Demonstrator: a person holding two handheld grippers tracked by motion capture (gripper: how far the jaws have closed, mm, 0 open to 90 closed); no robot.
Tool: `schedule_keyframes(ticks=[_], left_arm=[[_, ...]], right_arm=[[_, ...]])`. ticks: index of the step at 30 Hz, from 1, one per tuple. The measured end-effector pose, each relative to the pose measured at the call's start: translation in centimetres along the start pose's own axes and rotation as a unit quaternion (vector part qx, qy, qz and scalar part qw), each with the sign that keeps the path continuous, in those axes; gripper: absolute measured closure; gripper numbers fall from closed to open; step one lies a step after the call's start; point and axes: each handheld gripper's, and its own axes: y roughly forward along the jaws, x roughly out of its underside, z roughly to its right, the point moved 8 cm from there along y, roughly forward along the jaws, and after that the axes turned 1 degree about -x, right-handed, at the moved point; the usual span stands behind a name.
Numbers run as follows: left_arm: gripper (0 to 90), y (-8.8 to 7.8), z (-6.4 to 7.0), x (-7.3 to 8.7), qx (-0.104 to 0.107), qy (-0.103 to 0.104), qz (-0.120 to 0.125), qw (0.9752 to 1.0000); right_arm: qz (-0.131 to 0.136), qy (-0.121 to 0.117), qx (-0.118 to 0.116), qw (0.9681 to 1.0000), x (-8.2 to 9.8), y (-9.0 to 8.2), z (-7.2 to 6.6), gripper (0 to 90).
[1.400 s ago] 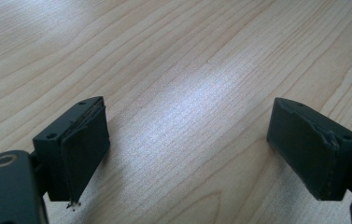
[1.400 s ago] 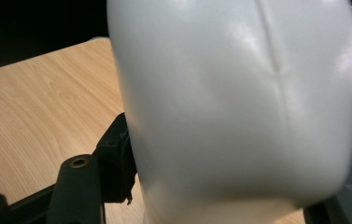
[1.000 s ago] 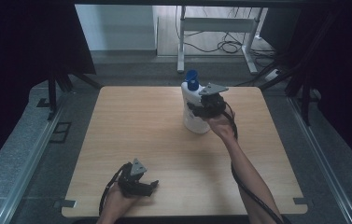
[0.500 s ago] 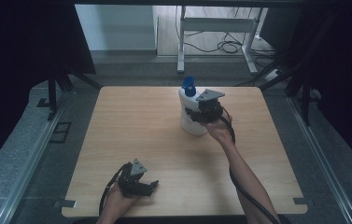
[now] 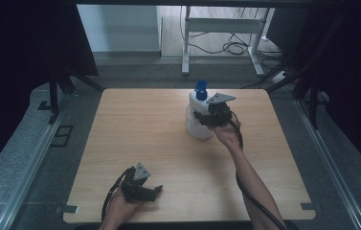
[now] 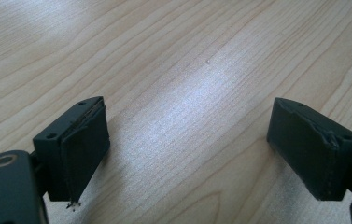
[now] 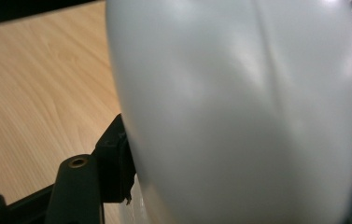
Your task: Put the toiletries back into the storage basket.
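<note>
Right gripper [image 5: 201, 118]: clamped on the body of the white bottle [image 5: 198, 117]; the right gripper view shows one black jaw pressed against the bottle's lower left flank, the other hidden behind it.
Bottle: upright, blue cap [image 5: 200, 87] above the gripper, base now at or very near the bench [image 5: 135, 124]; contact not resolvable.
Change: over the last second bottle and right gripper have sunk slightly in the high view, towards the person; grip unchanged.
Reading: looks like a set-down in progress; release probably follows once the base sits flat.
Left gripper [image 5: 155, 192]: jaws wide apart, nothing between them, resting low over bare bench at the near edge, well apart from the bottle; no shift since the earlier frames.
Risk: letting go before full contact could tip the tall bottle.
</note>
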Motion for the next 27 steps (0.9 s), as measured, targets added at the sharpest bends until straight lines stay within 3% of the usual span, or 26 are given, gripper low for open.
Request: schedule_keyframes(ticks=[11,16,27], left_arm=[[12.2,0.00,0.00,0.00,0.000,0.000,0.000,1.0000],[12.2,0.01,-0.01,-0.01,0.000,0.000,0.001,1.0000],[12.2,0.01,0.00,-0.01,0.000,0.000,0.001,1.0000]], right_arm=[[-0.003,0.030,-0.006,0.9995,0.02,-0.04,0.69,35.8],[0.002,0.043,-0.012,0.9990,-0.42,-0.29,0.84,29.3],[0.005,0.036,-0.008,0.9993,-0.57,-1.02,1.08,20.5]])
